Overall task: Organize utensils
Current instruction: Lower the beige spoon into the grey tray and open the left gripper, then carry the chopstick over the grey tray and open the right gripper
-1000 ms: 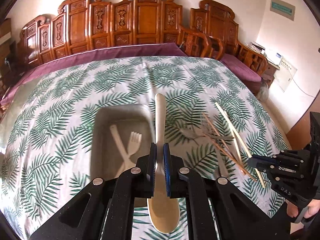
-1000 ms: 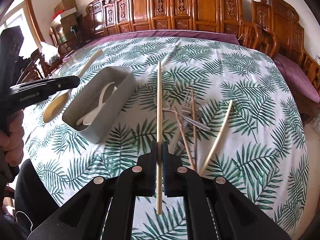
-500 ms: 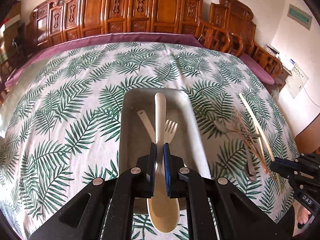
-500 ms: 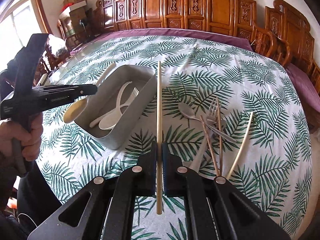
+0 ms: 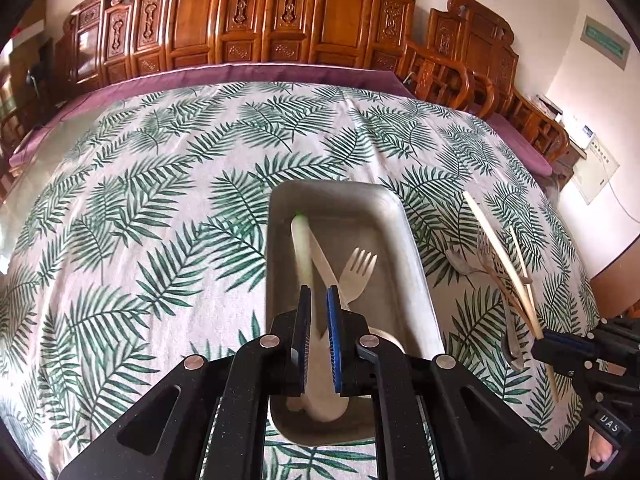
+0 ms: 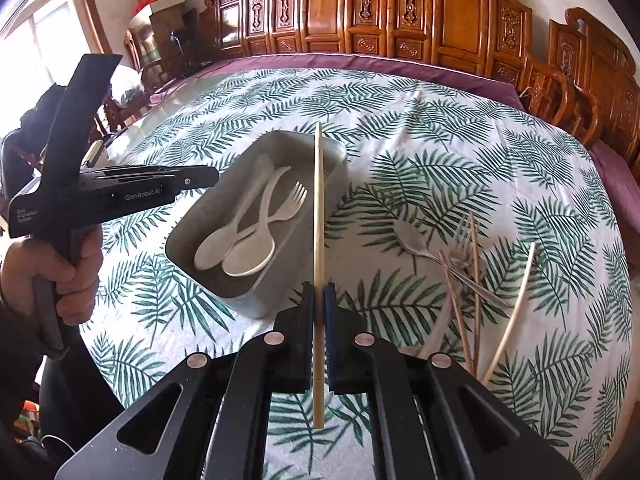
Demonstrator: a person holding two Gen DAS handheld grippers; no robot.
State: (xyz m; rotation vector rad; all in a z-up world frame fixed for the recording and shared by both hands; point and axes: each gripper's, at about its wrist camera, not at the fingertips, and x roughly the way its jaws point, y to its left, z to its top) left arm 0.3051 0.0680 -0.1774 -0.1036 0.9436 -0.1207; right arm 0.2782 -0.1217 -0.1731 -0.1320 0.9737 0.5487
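1. While the left gripper [image 5: 317,308] hovers over the grey tray [image 5: 416,280], its jaws stand a little apart around the handle of a cream spoon [image 5: 302,248]; whether the pads touch the handle cannot be told, and the right wrist view shows that spoon lying in the tray.

2. Beneath and just ahead of the left gripper, the tray also holds a second cream spoon [image 6: 214,246] and a cream fork [image 5: 354,276], their handles crossing.

3. Clamped in the right gripper [image 6: 319,300], a pale chopstick [image 6: 319,208] points straight ahead from the closed jaws, its far tip over the tray's near wall and its tail sticking out behind the pads.

4. To the right of the right gripper, loose on the palm-leaf tablecloth [image 6: 400,120], lie a metal spoon [image 6: 412,240], a metal fork [image 6: 464,240], brown chopsticks [image 6: 452,284] and another pale chopstick [image 6: 516,304], overlapping in a pile.

5. Judged from its look, the held chopstick is light, stiff and smooth, so it may pivot or slide in the pads; a grip near its middle, as here, should keep it level.

6. Likely next, the chopstick is lowered along the tray's length and let go close to the floor, since a thin stick dropped from height may bounce out.

7. Remaining metal pieces seem heavier and slick; their handles look the surest place to hold them.
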